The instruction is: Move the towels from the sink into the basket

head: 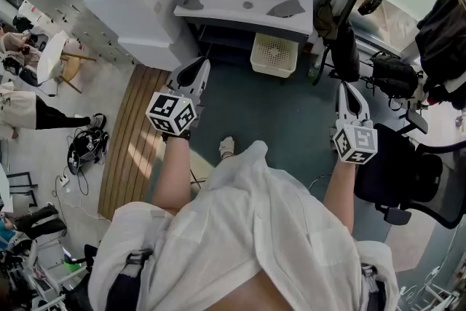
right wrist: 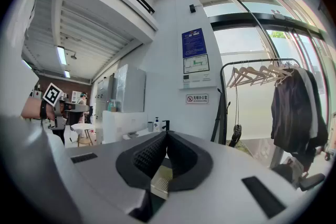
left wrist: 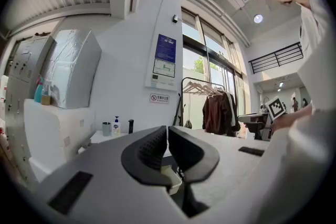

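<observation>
**Head view.** The white sink counter stands against the far wall with two small grey cloth towels on it. The left towel lies at the counter's left end and the right towel at its right end. The cream perforated plastic basket sits on the floor under the counter's right half. The left gripper and the right gripper are held level, well apart from the sink.

**Left gripper view.** The left gripper has its jaws pressed together at the tips, with nothing between them. A corner of the basket shows below them. The towels are too small to make out here.

**Right gripper view.** The right gripper is likewise closed on nothing, and the basket shows beneath its jaws.

**Handling.** The towels are probably light, soft and limp, so they should sag and trail once lifted. Each lies rumpled rather than flat. A raised fold near the middle looks the best place to pinch, since a thin edge on the smooth counter could slip out. The jaws must open before either towel can be taken.
</observation>
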### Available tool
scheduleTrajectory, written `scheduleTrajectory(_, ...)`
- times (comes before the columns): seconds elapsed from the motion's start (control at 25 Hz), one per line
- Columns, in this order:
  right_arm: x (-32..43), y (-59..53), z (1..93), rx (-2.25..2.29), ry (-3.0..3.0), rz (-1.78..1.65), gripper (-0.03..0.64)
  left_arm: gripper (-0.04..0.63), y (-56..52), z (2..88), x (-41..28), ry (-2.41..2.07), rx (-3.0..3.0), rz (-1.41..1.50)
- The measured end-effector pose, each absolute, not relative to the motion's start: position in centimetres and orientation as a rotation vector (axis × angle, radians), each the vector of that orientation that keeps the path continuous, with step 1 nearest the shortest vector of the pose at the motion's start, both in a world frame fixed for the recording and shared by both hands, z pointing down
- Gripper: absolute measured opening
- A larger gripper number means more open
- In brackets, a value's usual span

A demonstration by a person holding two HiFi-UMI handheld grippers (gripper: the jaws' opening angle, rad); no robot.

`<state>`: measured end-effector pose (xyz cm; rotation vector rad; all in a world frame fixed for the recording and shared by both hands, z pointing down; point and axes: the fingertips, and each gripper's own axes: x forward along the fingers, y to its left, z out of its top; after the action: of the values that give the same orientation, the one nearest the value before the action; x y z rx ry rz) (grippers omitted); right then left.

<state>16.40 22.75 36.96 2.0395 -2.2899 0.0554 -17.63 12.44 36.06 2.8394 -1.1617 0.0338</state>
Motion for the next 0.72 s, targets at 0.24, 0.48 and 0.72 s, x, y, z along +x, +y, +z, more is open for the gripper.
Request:
scheduleTrajectory(0.24,16.3,23.3,37.0,2.056,-2.267,0.061,0.026,0.015,12.5,36.2,-17.8,-1.142,2.829,0.023)
scheduleTrajectory(0.48,16.0,23.3,37.0,2.053,-2.272,0.060,0.026,0.016,12.6,36.3,-18.3,-1.138,2.825,0.030)
scheduleTrajectory(0.72,16.1,23.6,36.7,2.075,-2.338,0.096,0.028,0.015,12.8,36.4,-18.7,-1.138,2.815,0.022)
